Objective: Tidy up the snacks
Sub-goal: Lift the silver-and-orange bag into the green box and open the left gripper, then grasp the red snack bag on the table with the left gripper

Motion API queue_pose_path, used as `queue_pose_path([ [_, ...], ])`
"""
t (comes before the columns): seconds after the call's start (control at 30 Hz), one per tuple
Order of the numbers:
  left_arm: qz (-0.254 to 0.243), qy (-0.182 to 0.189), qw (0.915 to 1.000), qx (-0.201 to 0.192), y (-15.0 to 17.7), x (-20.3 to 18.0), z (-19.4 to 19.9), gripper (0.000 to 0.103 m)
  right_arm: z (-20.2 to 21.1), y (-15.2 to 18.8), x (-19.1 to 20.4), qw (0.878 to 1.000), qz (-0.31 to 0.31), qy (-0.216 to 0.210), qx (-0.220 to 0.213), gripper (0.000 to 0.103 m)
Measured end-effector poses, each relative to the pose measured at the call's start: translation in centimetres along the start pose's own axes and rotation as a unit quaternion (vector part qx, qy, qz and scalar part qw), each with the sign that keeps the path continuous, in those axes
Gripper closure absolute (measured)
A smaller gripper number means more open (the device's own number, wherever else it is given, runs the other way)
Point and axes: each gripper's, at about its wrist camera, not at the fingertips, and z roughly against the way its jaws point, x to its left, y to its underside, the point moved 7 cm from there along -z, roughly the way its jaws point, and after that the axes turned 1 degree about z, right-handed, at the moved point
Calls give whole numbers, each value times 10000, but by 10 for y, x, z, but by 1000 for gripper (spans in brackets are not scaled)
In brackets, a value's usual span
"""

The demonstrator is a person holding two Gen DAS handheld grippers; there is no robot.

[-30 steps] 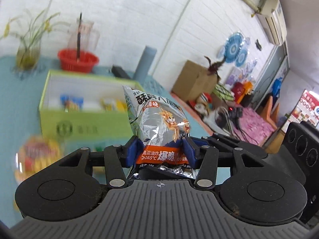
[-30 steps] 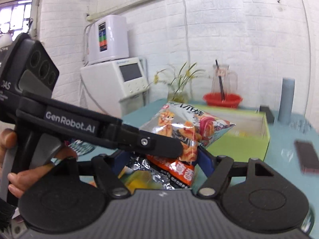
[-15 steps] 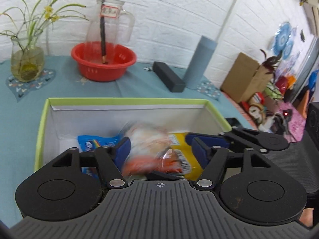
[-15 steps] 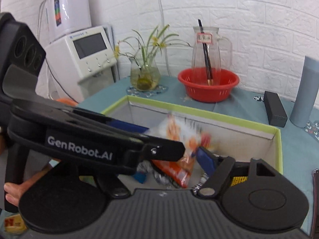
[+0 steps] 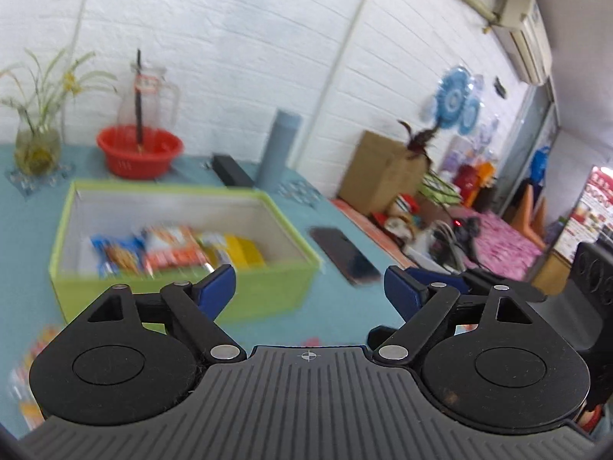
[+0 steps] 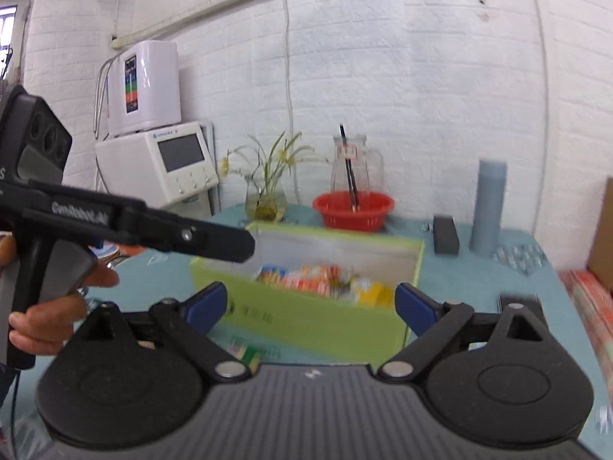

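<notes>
Nearest in both views, each tool stands with its blue pads apart and nothing between them, and both are opening. The left tool [image 5: 309, 287] hovers short of the green box [image 5: 264, 287], which serves as landmark; the right tool [image 6: 311, 304] also sits just before the green box [image 6: 306, 318], seen from its other corner.

Inside the box lie the snack packets [image 5: 172, 255], blurred, orange, blue and yellow, on its floor against the near wall; the right view shows the same snack packets [image 6: 325, 281] over the near rim.

Only the left view shows a dark phone [image 5: 346, 255] flat on the teal counter [image 5: 337, 318] just right of the box, a blurred packet [image 5: 28, 364] before the box at the left edge, and the right device's black body [image 5: 592, 299] at the right border. Only the right view shows the left tool's arm [image 6: 153, 226] crossing before the box's left corner, with a hand [image 6: 49, 318] on its grip.

Behind the box stand a red basin [image 5: 138, 151] holding a glass jug [image 5: 147, 94], a plant vase [image 5: 36, 145] to its left, a black block [image 5: 231, 168] and a grey cylinder [image 5: 277, 149] to its right. Farther left of the box, only the right view shows a white appliance [image 6: 163, 163] by the brick wall; farther right, only the left view shows a cardboard carton [image 5: 379, 172] and clutter.
</notes>
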Motion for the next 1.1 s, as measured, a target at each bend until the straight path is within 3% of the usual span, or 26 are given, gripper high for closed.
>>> queue_pose_path([
  [0.17,404,190,9971,613,82,-28,7,30,29,84,9,9976,-328,200,579,10],
  [0.27,900,269,9898,1075,124,-29,-2,32,33,117,12,9949,-530,99,848,10],
  [0.37,1283,299,9804,1463,138,-27,-19,38,25,126,12,9939,-495,91,986,10],
  [0.43,1251,298,9793,1564,138,-26,-31,39,14,127,12,9933,-449,-1,1063,10],
  [0.5,1262,166,9772,1697,141,-22,-41,48,2,129,15,9910,-502,-154,1228,10],
  [0.57,1211,184,9748,1864,147,-22,-46,74,3,130,24,9916,-321,-209,1237,13],
  [0.67,1053,190,9770,1844,154,-25,-34,77,15,136,39,9918,-248,-273,1221,13],
  [0.8,995,276,9766,1887,172,-28,-2,77,41,144,61,9916,-361,-499,1134,11],
  [0.9,951,194,9793,1775,182,-27,18,68,52,150,72,9908,-513,-620,1090,10],
  [0.97,828,-14,9836,1603,181,-26,28,43,55,149,73,9920,-506,-516,1036,10],
  [1.03,805,-175,9861,1442,178,-24,35,35,58,146,70,9937,-388,-287,1008,10],
  [1.1,906,-95,9855,1431,176,-22,33,35,56,144,64,9940,-389,-191,1001,10],
])
